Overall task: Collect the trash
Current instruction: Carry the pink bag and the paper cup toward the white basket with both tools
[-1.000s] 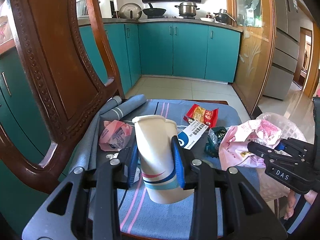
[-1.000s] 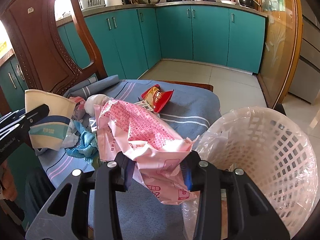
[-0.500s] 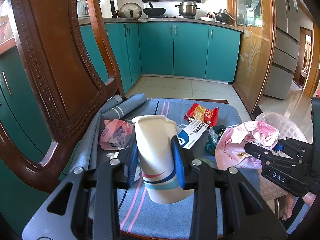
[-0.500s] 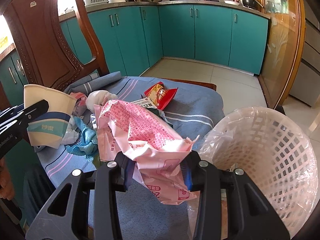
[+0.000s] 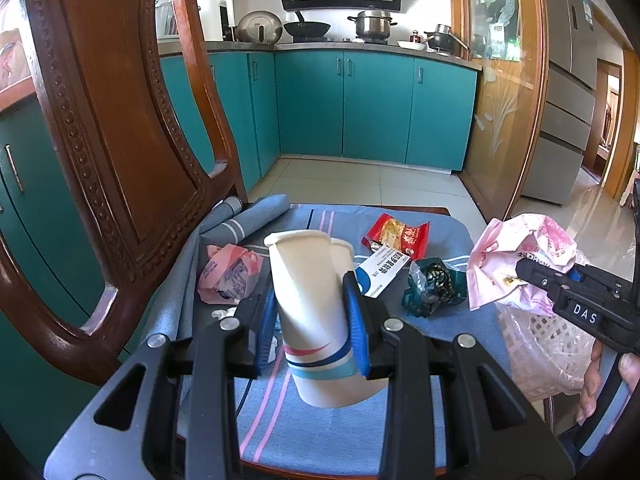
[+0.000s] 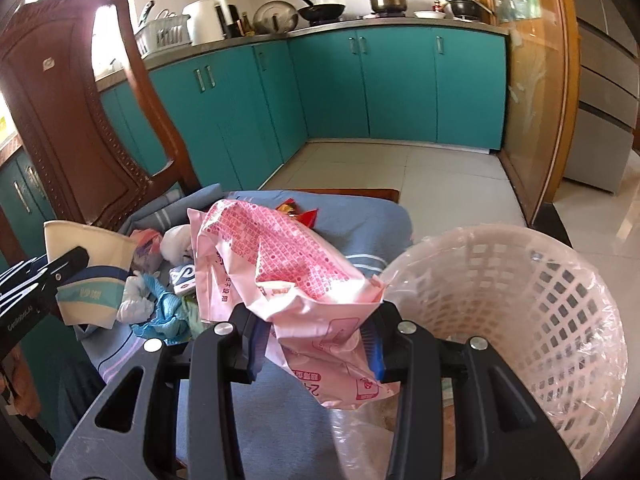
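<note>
My left gripper (image 5: 310,326) is shut on a white paper cup (image 5: 310,300) with blue and red stripes, held over the chair seat; the cup also shows at the left of the right wrist view (image 6: 90,276). My right gripper (image 6: 316,344) is shut on a large pink plastic bag (image 6: 280,264), held beside the rim of a white lattice waste basket (image 6: 520,304) lined with clear film. The left wrist view shows that bag (image 5: 520,256) over the basket (image 5: 548,344). A crumpled pink wrapper (image 5: 228,276), a red snack packet (image 5: 396,236), a white-blue box (image 5: 382,268) and a dark green wrapper (image 5: 430,288) lie on the seat.
The trash lies on a blue striped cushion (image 5: 280,396) on a carved wooden chair (image 5: 100,132), its back rising at the left. Teal kitchen cabinets (image 5: 360,108) and a tiled floor (image 5: 360,184) stand beyond. A hand (image 5: 600,384) holds the right gripper by the basket.
My right gripper has lifted the pink bag up and over toward the basket, away from the seat. The left gripper and its cup have stayed still.
</note>
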`<state>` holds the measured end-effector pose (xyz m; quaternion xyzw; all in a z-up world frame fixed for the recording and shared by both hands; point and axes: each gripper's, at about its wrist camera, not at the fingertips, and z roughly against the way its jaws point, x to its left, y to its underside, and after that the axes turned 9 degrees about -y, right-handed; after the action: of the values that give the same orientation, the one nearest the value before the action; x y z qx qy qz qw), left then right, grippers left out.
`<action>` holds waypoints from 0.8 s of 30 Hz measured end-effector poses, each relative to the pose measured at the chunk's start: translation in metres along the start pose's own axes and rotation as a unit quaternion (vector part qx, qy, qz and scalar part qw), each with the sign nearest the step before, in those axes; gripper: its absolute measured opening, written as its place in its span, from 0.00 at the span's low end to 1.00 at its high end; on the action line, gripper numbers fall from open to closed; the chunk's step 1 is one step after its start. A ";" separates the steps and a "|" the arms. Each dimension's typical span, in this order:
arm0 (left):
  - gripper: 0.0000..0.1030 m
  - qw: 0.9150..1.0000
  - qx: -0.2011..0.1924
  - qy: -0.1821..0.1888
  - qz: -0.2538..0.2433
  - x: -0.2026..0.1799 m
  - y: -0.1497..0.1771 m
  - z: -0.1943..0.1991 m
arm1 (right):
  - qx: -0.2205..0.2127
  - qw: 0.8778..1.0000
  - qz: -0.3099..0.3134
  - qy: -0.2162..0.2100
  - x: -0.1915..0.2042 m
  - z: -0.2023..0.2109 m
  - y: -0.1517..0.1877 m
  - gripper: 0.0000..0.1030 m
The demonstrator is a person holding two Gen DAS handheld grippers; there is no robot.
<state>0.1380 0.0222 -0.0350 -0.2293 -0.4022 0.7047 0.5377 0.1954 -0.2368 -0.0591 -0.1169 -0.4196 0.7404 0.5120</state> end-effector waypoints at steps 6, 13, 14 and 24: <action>0.32 1.000 0.003 0.003 -0.004 -0.004 0.002 -0.002 | 0.008 1.000 0.008 -0.002 0.005 -0.004 0.002 0.39; 0.32 1.000 0.000 0.002 -0.005 -0.005 0.002 -0.001 | 0.027 0.999 0.029 -0.010 0.018 -0.014 0.005 0.39; 0.32 1.000 0.001 0.001 -0.005 -0.005 0.002 -0.001 | 0.029 0.999 0.031 -0.010 0.019 -0.015 0.005 0.39; 0.32 1.000 -0.003 0.016 0.001 -0.006 -0.002 0.004 | -0.018 1.000 -0.001 0.001 -0.002 0.013 0.000 0.39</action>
<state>0.1381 0.0151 -0.0318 -0.2421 -0.3955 0.7002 0.5428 0.1882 -0.2450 -0.0510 -0.1260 -0.4324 0.7321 0.5111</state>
